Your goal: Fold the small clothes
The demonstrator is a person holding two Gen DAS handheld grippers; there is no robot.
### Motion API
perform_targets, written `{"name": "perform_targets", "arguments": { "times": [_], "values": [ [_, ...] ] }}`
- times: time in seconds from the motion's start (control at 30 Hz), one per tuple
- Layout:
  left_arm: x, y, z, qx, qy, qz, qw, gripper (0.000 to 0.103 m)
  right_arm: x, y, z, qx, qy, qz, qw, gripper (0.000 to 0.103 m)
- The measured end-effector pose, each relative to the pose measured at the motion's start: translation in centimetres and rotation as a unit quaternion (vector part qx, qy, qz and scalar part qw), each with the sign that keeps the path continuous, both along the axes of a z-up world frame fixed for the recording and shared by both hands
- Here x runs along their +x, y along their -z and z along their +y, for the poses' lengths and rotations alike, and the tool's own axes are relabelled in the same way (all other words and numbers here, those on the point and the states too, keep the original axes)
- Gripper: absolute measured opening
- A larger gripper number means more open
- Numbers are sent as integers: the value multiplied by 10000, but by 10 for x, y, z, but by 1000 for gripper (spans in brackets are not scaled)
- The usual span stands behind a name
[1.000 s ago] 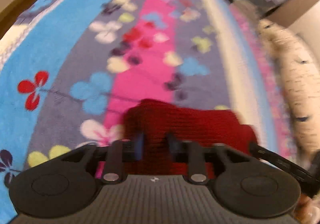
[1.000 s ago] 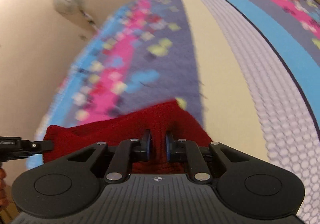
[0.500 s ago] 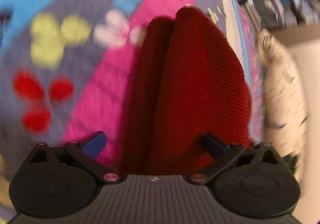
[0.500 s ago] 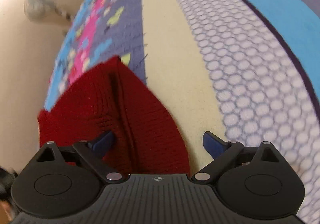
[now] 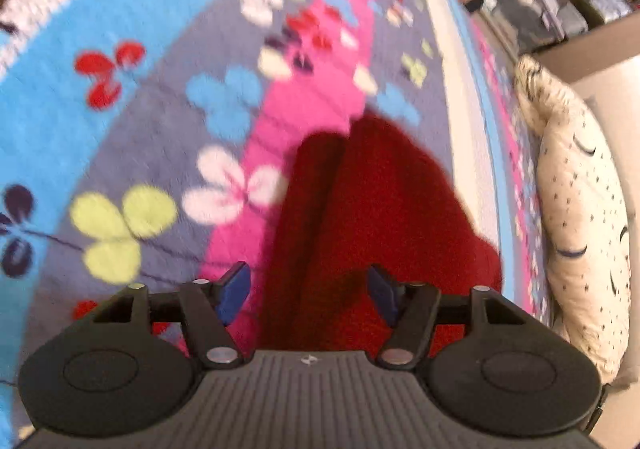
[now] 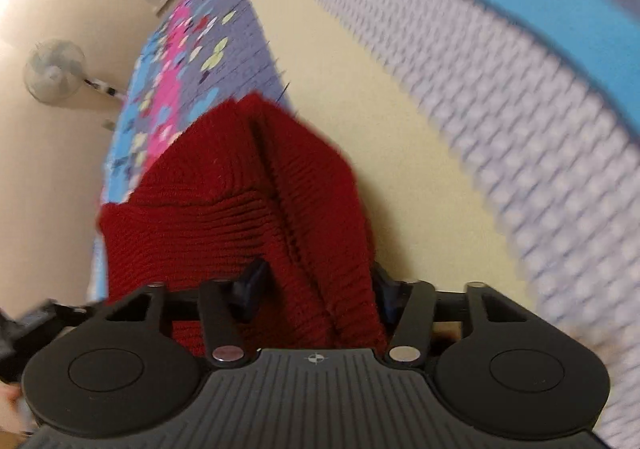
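Note:
A dark red knitted garment (image 5: 376,209) lies folded on the flowered bedspread (image 5: 160,121). In the left wrist view my left gripper (image 5: 308,295) is open, its blue-padded fingers spread over the near end of the garment without gripping it. In the right wrist view the same red garment (image 6: 240,201) lies on the spread with a fold ridge down its middle. My right gripper (image 6: 316,289) is open, its fingers on either side of the garment's near edge. Part of the left gripper (image 6: 24,325) shows at the lower left.
A cream patterned pillow (image 5: 576,209) lies along the right side of the bed. Boxes and clutter (image 5: 532,5) stand beyond the far edge. A standing fan (image 6: 54,71) is by the cream wall. The spread has cream (image 6: 384,109) and white honeycomb (image 6: 520,109) stripes.
Both grippers were shut on the red garment a second ago, then opened and let it go. They have since closed in a little and drawn back slightly.

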State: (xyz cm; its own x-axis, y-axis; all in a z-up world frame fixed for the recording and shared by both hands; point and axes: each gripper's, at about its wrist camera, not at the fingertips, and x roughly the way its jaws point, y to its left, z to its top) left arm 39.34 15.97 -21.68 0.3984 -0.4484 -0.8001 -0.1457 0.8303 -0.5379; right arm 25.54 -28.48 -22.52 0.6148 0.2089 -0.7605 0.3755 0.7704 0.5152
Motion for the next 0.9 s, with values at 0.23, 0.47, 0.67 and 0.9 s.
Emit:
{"name": "perform_targets", "arguments": {
  "times": [0.23,0.47,0.67,0.9],
  "values": [
    [22,-56,-77,677,722,-632,9931,85,71,-56,40,-1277,-1550,-846,9760,60],
    [59,-1,-136,1865,1028,-562,9754,95,143,-9,104,-2633,-2490,-554,9304,4],
    [46,-36,-103,1921,623,-859,9756,95,140,-28,90,-2156,-2049,-620,9527,8],
    [-93,-96,-91,2814,615,-1201,9500,103,-14,-93,87,-2310,-1802,-1100,9498,84]
  ]
}}
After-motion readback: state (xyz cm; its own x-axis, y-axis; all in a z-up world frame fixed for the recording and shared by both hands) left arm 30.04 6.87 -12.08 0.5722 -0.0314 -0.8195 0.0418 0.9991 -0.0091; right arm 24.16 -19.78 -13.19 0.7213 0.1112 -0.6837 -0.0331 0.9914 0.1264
